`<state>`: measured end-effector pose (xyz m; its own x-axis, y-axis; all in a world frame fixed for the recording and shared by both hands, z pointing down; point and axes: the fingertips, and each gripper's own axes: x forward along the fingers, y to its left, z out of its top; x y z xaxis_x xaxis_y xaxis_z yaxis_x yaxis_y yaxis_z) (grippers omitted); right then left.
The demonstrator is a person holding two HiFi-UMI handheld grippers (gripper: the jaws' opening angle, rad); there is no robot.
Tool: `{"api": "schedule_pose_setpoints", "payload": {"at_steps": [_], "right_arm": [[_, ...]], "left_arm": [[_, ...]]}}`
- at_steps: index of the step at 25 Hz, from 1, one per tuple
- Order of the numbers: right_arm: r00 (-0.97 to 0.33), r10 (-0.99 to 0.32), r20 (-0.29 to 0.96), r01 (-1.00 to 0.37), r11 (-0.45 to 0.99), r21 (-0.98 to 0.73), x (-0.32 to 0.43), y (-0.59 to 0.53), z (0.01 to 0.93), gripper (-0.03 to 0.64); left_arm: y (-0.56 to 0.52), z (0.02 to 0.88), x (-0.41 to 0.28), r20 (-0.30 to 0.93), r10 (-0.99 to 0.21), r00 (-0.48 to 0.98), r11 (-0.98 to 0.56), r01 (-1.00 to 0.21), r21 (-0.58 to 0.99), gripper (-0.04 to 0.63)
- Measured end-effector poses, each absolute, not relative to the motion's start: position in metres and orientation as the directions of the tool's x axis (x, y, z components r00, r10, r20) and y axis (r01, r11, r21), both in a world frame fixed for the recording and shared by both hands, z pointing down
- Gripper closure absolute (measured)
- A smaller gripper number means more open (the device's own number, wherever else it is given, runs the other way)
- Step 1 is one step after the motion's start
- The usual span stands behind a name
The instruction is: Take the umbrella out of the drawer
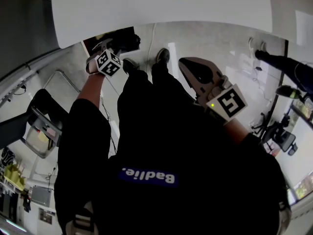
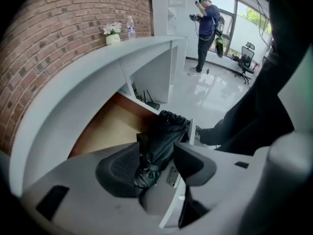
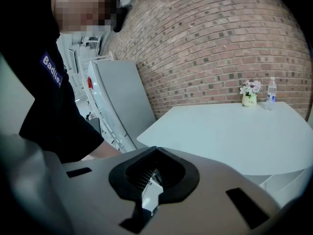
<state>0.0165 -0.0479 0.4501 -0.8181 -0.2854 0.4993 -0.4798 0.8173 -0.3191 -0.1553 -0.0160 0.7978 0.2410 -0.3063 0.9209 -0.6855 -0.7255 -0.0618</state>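
Head view: left gripper [image 1: 103,47] points down at upper left beside the white curved desk [image 1: 161,4]; right gripper [image 1: 188,67] sits centre right against the person's black clothing [image 1: 146,131]. Left gripper view: jaws spread and released, with the black folded fabric umbrella [image 2: 164,141] lying between them at centre frame in the open tan-bottomed drawer [image 2: 105,129]. Right gripper view: jaws clenched together on nothing, lower centre.

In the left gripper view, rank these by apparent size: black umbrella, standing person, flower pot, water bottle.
1. black umbrella, though it is nearest the camera, which inflates it
2. standing person, far back
3. flower pot and water bottle: too alike to rank
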Motion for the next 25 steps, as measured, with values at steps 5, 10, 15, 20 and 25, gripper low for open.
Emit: {"api": "schedule_pose_setpoints", "payload": {"at_steps": [5, 10, 15, 20, 25], "right_arm": [[-0.787, -0.292, 0.543, -0.517, 0.792, -0.323, 0.033, -0.044, 0.465, 0.591], [-0.763, -0.307, 0.569, -0.55, 0.771, -0.321, 0.049, -0.043, 0.475, 0.591], [-0.748, -0.311, 0.585, -0.568, 0.756, -0.325, 0.058, -0.041, 0.483, 0.591], [-0.731, -0.317, 0.604, -0.589, 0.74, -0.325, 0.069, -0.039, 0.491, 0.591], [-0.713, -0.321, 0.623, -0.614, 0.716, -0.333, 0.079, -0.039, 0.498, 0.591]], "left_arm": [[-0.012, 0.841, -0.154, 0.962, -0.196, 0.19, -0.846, -0.529, -0.068, 0.362], [-0.008, 0.865, -0.154, 0.98, -0.106, 0.17, -0.904, -0.428, -0.024, 0.288], [-0.014, 0.882, -0.154, 0.987, -0.072, 0.146, -0.927, -0.376, -0.012, 0.262], [-0.02, 0.892, -0.148, 0.991, -0.042, 0.126, -0.957, -0.291, -0.004, 0.253], [-0.02, 0.898, -0.141, 0.994, 0.045, 0.099, -0.986, -0.156, 0.06, 0.253]]}}
